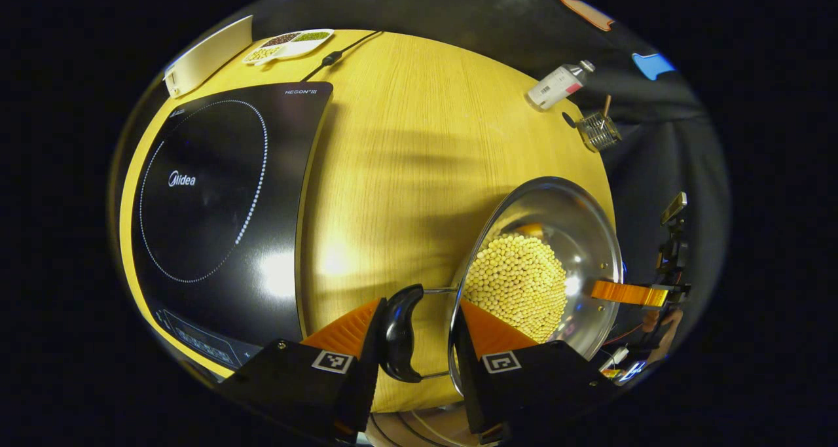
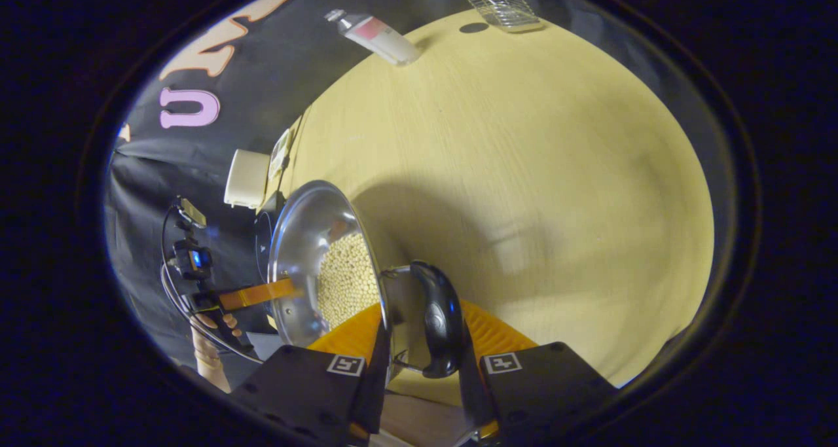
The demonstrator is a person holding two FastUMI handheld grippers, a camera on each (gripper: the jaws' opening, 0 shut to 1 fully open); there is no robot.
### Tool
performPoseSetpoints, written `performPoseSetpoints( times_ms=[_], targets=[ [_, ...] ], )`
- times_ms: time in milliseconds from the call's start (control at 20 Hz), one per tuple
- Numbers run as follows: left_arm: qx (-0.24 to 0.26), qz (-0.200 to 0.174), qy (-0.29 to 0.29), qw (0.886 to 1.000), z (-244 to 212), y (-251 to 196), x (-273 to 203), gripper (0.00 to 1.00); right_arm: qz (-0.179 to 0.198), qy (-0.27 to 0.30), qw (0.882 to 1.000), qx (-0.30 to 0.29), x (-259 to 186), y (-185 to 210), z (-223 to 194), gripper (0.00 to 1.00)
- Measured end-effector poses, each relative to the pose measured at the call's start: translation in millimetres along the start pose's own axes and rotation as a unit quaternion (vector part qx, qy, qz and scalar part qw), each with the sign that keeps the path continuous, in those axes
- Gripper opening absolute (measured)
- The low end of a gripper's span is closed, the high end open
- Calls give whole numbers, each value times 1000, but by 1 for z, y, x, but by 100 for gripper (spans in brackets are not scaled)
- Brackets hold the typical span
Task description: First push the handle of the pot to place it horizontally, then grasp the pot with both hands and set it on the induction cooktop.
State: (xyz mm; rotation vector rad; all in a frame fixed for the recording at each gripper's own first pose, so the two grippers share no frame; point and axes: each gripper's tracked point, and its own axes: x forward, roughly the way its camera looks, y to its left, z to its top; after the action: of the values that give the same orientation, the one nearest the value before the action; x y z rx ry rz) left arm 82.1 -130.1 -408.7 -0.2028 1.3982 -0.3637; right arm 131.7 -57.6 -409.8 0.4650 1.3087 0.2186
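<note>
The pot (image 1: pixel 576 237) gleams, polished metal with a mirror-smooth wall, and its side handle (image 1: pixel 399 332) looks like glossy black plastic on thin wire. The table (image 1: pixel 406 159) shows pale wood grain, a soft sheen on it. The induction cooktop (image 1: pixel 216 198) is slick black glass, throwing glare. Behind, the booth wall (image 2: pixel 190 165) hangs as matt cloth.
</note>
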Motion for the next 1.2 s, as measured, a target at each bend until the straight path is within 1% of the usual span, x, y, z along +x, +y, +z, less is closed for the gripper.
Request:
performPoseSetpoints(
  times_ms=[200, 250, 350, 400, 450, 500, 550, 600, 650, 700, 750, 800, 850, 900, 950, 1050, 1100, 1150, 1200],
  targets=[
    [24, -11, 1, 1000, -11, -4, -16, 57, 3, -10, 1000, 22, -20, 5, -28, 45],
    [32, -15, 1, 999, -13, -3, -20, 57, 2, -16, 1000, 26, -24, 7, -34, 51],
    [45, -24, -2, 999, -17, 1, -28, 57, -3, -31, 999, 31, -32, 16, -47, 51],
    [49, -29, -3, 998, -20, 5, -33, 57, -5, -40, 999, 34, -34, 21, -54, 51],
    [52, -34, -2, 998, -22, 10, -39, 55, -8, -49, 998, 37, -36, 27, -61, 51],
    [55, -40, -2, 998, -24, 16, -45, 57, -11, -58, 997, 39, -37, 35, -68, 47],
    [59, -46, -2, 997, -26, 23, -52, 55, -15, -68, 997, 43, -37, 43, -75, 44],
    [64, -52, -2, 997, -27, 31, -60, 57, -20, -77, 996, 50, -37, 52, -84, 44],
    [69, -57, -6, 996, -26, 40, -68, 58, -23, -87, 994, 57, -35, 63, -91, 51],
    [76, -61, -8, 995, -26, 50, -76, 58, -23, -94, 993, 62, -32, 76, -98, 51],
    [80, -65, -10, 995, -26, 61, -84, 57, -23, -99, 993, 64, -30, 89, -107, 57],
    [84, -66, -14, 994, -25, 73, -92, 60, -23, -104, 992, 65, -26, 102, -114, 44],
    [88, -66, -17, 994, -24, 86, -99, 57, -21, -109, 992, 64, -21, 115, -120, 44],
    [91, -65, -22, 993, -22, 98, -106, 60, -21, -115, 991, 62, -16, 130, -124, 51],
    [93, -64, -27, 993, -21, 111, -112, 57, -19, -120, 991, 60, -10, 143, -128, 45],
    [91, -62, -34, 993, -19, 136, -124, 57, -14, -131, 990, 57, 1, 169, -132, 44],
    [89, -61, -37, 993, -18, 148, -129, 57, -11, -135, 989, 55, 7, 182, -134, 51],
    [85, -61, -40, 994, -16, 160, -133, 57, -8, -139, 989, 54, 12, 193, -135, 51],
    [82, -61, -44, 994, -15, 171, -137, 59, -5, -141, 989, 52, 18, 205, -136, 50]
  ],
)
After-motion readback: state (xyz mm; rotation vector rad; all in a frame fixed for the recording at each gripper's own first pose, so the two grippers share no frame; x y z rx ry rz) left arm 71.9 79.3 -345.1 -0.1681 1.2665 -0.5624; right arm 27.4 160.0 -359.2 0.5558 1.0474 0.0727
